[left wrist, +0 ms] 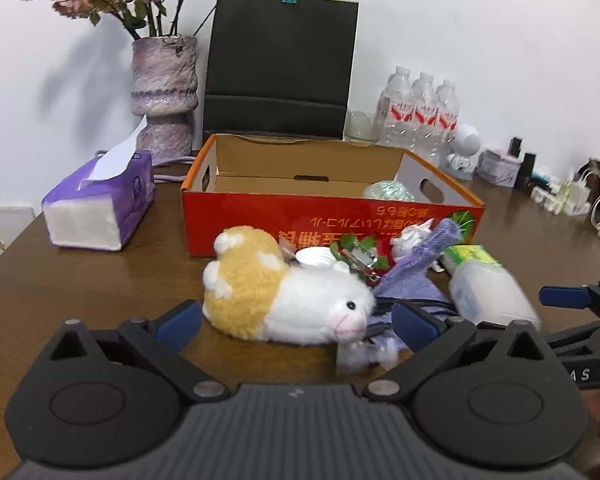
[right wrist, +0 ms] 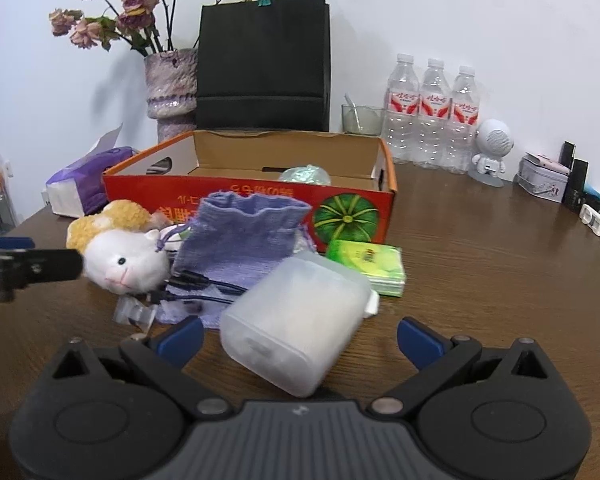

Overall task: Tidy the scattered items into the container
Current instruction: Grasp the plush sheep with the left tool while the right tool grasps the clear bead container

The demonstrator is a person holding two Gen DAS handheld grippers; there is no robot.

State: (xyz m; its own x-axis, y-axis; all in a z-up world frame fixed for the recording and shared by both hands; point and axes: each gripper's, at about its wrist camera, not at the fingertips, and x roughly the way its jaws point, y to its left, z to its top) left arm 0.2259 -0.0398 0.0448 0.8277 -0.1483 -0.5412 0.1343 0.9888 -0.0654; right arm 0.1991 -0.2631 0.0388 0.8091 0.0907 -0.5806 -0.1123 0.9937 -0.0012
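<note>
A red cardboard box (left wrist: 260, 216) (right wrist: 148, 192) stands open behind the clutter, with a shiny green ball (left wrist: 388, 191) (right wrist: 306, 174) inside. A white and yellow plush hamster (left wrist: 284, 292) (right wrist: 120, 256) lies in front of it. My left gripper (left wrist: 296, 322) is open around the plush. My right gripper (right wrist: 300, 338) is open around a frosted white plastic case (right wrist: 296, 320) (left wrist: 488, 294). A purple knitted pouch (right wrist: 244, 240) (left wrist: 416, 276), a black cable (right wrist: 196, 284), a green tissue pack (right wrist: 366, 266) (left wrist: 474, 254) and a clear wrapper (right wrist: 136, 312) lie scattered.
A purple tissue box (left wrist: 100, 204), a vase of dried roses (left wrist: 164, 88), a black paper bag (left wrist: 278, 68), three water bottles (right wrist: 432, 116), a glass (right wrist: 360, 120), a white robot figure (right wrist: 492, 152) and a tin (right wrist: 544, 178) line the back of the brown table (right wrist: 480, 260).
</note>
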